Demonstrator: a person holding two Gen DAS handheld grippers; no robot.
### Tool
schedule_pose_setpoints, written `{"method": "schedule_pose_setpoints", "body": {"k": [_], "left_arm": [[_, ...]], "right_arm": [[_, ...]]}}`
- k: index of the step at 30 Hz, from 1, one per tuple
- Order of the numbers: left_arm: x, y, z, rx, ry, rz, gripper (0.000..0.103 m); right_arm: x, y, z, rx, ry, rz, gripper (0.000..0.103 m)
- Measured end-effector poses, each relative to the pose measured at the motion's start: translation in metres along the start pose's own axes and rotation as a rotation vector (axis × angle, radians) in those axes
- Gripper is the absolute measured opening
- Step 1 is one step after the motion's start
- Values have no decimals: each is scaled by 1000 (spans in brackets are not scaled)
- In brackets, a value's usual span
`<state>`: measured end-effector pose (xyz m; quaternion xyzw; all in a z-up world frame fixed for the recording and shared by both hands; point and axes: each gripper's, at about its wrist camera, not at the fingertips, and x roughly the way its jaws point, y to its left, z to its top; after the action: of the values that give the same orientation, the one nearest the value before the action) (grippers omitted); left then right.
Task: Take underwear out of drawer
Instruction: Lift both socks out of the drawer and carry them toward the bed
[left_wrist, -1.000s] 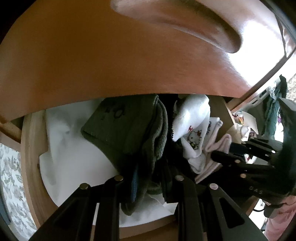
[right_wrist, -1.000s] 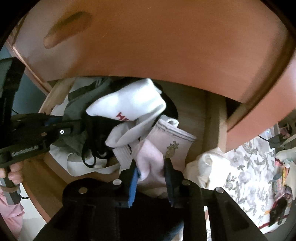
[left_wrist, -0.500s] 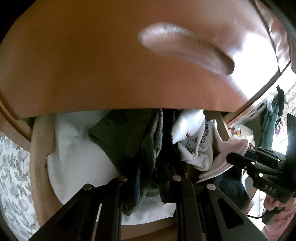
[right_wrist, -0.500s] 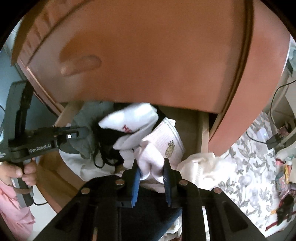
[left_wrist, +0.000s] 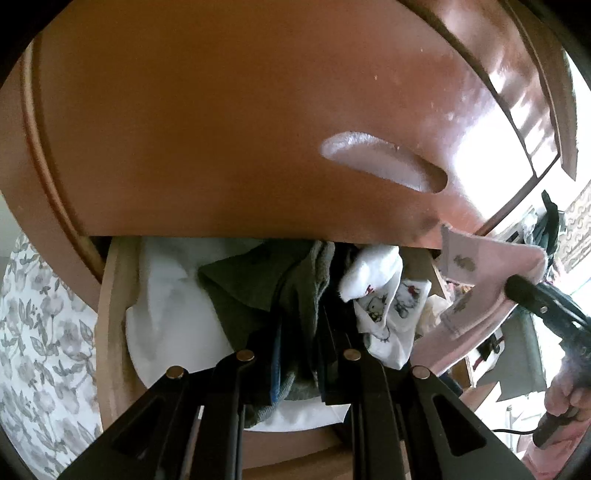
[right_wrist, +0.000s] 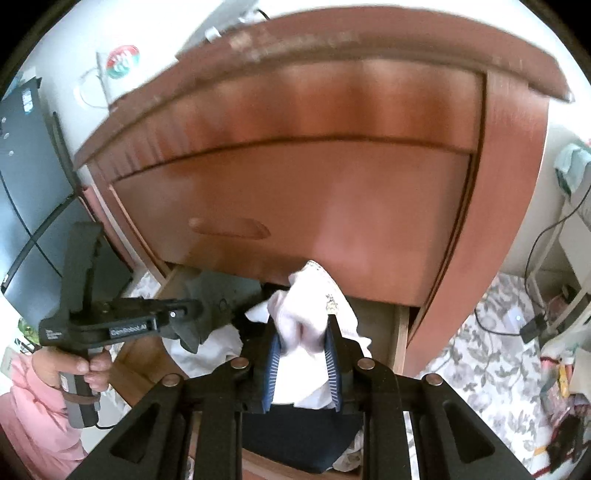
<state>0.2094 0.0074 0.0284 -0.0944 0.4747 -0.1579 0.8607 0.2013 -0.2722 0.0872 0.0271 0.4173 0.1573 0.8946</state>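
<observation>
Open drawer (left_wrist: 110, 332) of pale unfinished wood in a chest with glossy red-brown curved fronts; the front above carries one oval recessed pull (left_wrist: 384, 162). Contents: one white sheet liner (left_wrist: 173, 314), smooth and slightly rumpled; one olive-green knit garment (left_wrist: 258, 288), soft, folded in thick layers; one dark bundle beside it, its material unclear; one white cotton piece with cartoon-cat print (left_wrist: 391, 314). Left gripper (left_wrist: 299, 354): two black fingers, narrow gap, pinched on the olive-green knit garment and dark fabric at the drawer's front edge. Right gripper (right_wrist: 303, 350): two black fingers with blue ribbed pads (right_wrist: 275, 354), clamped on one pale pink underwear (right_wrist: 306, 314), soft thin cotton with a small printed motif and stitched hem, bunched between the pads and lifted above the drawer's right end, clear of the pile. Two hands (right_wrist: 85, 365) in pink sleeves grip the handles. Floor covering: grey floral print (left_wrist: 33, 332).
</observation>
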Motion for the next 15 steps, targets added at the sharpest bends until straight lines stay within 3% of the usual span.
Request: {"method": "schedule_pose_setpoints", "body": {"k": [7,15], "left_arm": [[-18,-1,4,-11,-24,-8,15],[-64,-11,7,-3,-92,-28,15]], "right_arm": [[-2,7,2,11,-12,-6,24],[-41,24,10,7,-49,-21,24]]}}
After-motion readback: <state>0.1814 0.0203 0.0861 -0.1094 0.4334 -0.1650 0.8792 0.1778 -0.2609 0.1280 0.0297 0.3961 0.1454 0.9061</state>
